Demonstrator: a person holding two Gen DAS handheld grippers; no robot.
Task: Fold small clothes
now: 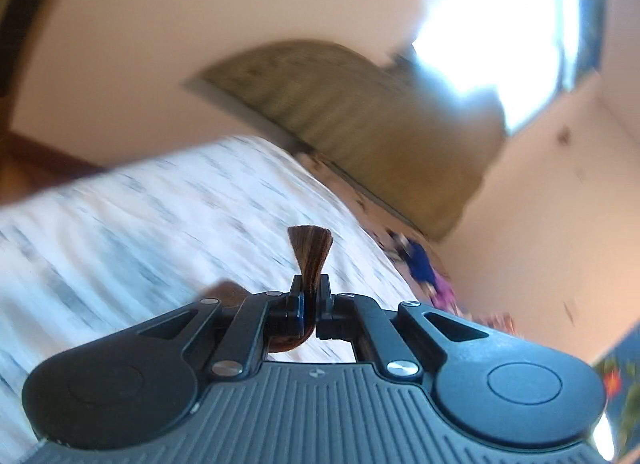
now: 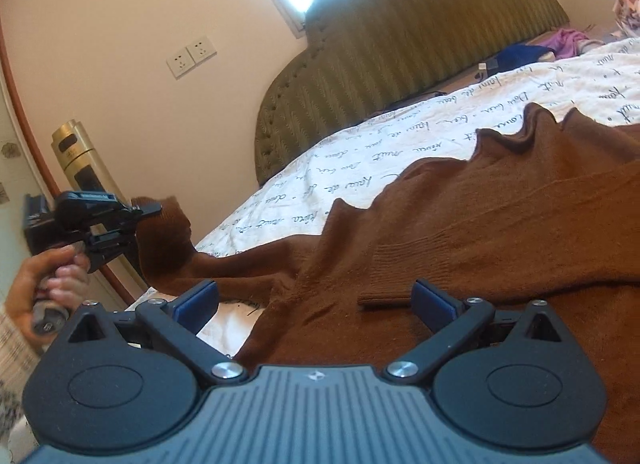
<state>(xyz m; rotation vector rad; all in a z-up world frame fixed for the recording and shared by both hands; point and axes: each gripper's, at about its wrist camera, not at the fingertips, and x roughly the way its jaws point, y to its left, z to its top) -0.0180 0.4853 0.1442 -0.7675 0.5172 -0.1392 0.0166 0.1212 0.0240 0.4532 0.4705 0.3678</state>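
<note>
One soft, limp brown sweater (image 2: 500,232), pinched at its edge by the left hand-held gripper (image 1: 310,296), is best taken by hems, the right hand-held gripper (image 2: 316,300) being spread.

I see a white bedsheet (image 2: 400,151) printed with cursive script, backed by an olive-green tufted headboard (image 2: 400,63). Two white wall sockets (image 2: 191,55) sit on the peach wall (image 2: 120,3). A gold cylindrical appliance (image 2: 80,159) stands at left. Blue cloth (image 2: 520,53) and purple cloth (image 2: 568,39) lie near the headboard.

Brown knit sweater (image 2: 480,223) sprawled rumpled on the bed, one edge lifted.
</note>
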